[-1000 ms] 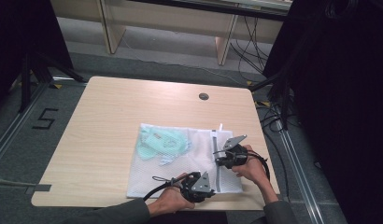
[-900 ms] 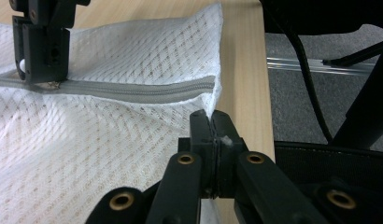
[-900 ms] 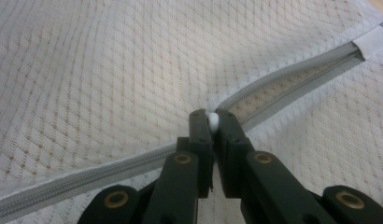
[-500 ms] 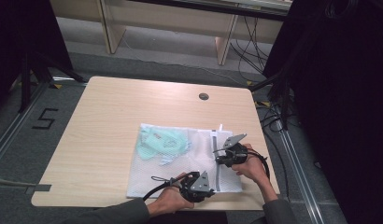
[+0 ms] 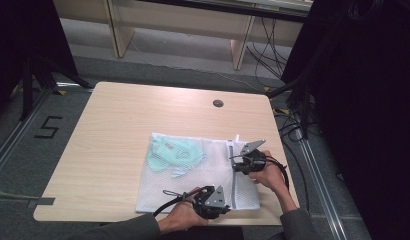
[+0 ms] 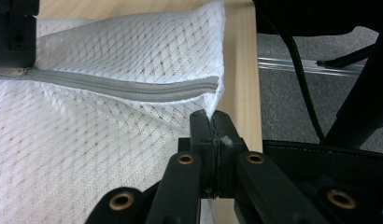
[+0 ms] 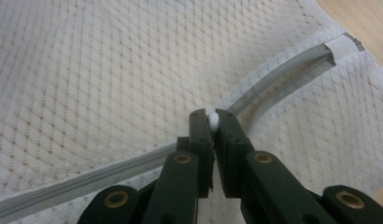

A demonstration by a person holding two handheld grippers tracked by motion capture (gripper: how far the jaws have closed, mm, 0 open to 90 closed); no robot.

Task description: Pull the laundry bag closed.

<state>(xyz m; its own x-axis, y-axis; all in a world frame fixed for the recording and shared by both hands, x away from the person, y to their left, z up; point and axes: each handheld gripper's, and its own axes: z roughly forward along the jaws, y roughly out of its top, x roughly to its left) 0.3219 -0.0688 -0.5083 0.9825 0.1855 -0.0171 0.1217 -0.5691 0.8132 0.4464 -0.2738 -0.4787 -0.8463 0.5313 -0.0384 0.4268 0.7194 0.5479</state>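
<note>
Table (image 5: 118, 130): pale wood, and all the action sits at its near right corner, by the person's edge.
Mesh laundry bag (image 5: 193, 175): white, lying flat on the table near that edge, its right side close to the table's rim.
Garment (image 5: 173, 152): something mint green, showing through the mesh in the bag's upper left part, so it looks already loaded.
Zipper (image 5: 233, 175): a grey line running down the bag's right side; in the left gripper view its near end (image 6: 133, 88) looks closed up tight.
Left gripper (image 5: 213, 200): down at the bag's near corner, jaws pressed together on the mesh edge (image 6: 212, 135) just below the zipper's end, pinning it.
Right gripper (image 5: 245, 162): up toward the zipper's far end, jaws nearly together around a small white zipper pull (image 7: 212, 121), which it has firmly pinched.
Progress: clothes in, bag anchored, pull in hand; my read is we are in the zipping stage.
Left to do: I cannot tell how much track is open by the pull; run the slider to its stop, then let go.
</note>
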